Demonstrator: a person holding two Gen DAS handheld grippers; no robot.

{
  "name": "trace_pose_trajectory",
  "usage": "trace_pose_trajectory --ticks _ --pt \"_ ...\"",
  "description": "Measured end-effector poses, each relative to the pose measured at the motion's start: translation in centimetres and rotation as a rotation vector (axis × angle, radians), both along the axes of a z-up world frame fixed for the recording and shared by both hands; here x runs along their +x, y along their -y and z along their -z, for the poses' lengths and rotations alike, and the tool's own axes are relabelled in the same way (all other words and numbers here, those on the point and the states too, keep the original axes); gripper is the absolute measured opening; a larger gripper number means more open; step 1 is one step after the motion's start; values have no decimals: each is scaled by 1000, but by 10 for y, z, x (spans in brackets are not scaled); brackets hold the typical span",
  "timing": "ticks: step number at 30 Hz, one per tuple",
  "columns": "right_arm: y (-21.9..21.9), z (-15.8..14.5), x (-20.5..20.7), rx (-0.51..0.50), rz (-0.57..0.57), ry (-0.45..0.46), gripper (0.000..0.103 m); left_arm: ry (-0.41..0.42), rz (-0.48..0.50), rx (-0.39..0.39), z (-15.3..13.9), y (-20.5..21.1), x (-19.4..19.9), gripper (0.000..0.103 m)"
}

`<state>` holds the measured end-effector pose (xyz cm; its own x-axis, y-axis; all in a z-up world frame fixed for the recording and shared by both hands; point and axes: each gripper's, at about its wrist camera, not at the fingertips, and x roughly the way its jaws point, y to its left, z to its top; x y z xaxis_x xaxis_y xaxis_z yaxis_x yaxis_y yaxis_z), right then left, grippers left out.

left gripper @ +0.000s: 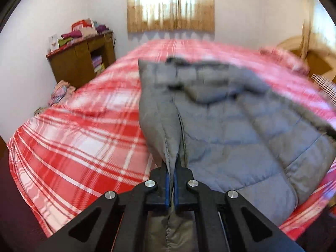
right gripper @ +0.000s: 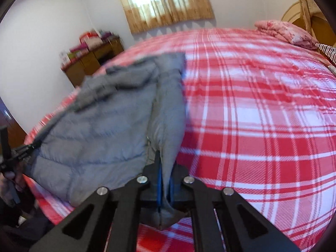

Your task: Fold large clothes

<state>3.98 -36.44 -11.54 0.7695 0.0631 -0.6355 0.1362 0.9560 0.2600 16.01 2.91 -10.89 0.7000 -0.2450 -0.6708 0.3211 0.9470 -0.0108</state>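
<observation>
Lying on the red plaid bed [left gripper: 69, 147], the grey quilted jacket [left gripper: 231, 130] is lifted at its near hem. Left of the jacket's middle, the left gripper [left gripper: 171, 168] is pressed together on a stitched edge fold. Right of that, the right gripper [right gripper: 166, 176] pinches another hem fold between its blue pads. Beyond the jacket's far right, a pink pillow [right gripper: 283, 31] rests by the headboard [right gripper: 319, 23].
</observation>
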Motion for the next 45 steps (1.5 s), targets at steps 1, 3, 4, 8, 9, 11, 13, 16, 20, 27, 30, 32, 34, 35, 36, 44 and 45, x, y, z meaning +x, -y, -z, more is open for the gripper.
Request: trace_pose_trajectory --ticks 1,3,4,8,9,11,13,16,20,27,30,32,34,35,36,44,45 --pt "-1 -14 -7 7 -2 37 6 15 10 -33 -14 -5 -5 2" --pt "-5 -43 -22 3 -5 108 6 33 39 -102 -39 -12 -16 2" --pt "-7 -57 -31 0 -8 147 6 36 66 -140 -53 -16 -25 2" --pt "-14 -109 -55 -51 6 284 6 113 126 -217 -106 -25 -49 2" --pt "-12 -119 -54 -60 15 309 6 127 128 -208 -111 -25 -48 2" --pt "-5 -128 -40 -73 34 334 6 150 131 -170 -113 -22 -32 2" --pt "8 -128 -6 -67 55 333 6 164 124 -146 -103 -18 -1 2" --pt "22 -115 61 -75 81 310 6 179 79 -113 -86 -9 52 4" --pt "42 -94 141 -52 118 260 6 176 10 -158 -75 -6 116 8" --pt "53 -67 228 -77 152 194 6 163 -83 -288 -76 -19 173 17" --pt "57 -51 244 -86 151 155 6 242 -220 -195 -78 -25 177 70" --pt "60 -38 257 -80 145 118 8 329 -297 -172 -76 -32 173 97" --pt "64 -26 272 -75 168 81 10 343 -319 -128 -72 -29 181 98" --pt "68 -22 279 -71 192 68 23 330 -350 -92 -69 -25 188 98" --pt "69 -17 287 -72 222 46 54 323 -377 -71 -67 -22 192 98" --pt "6 -50 281 -210 179 106 80 368 -341 16 -69 49 189 98" --pt "-10 -51 283 -230 134 107 80 383 -314 58 -68 67 188 98"
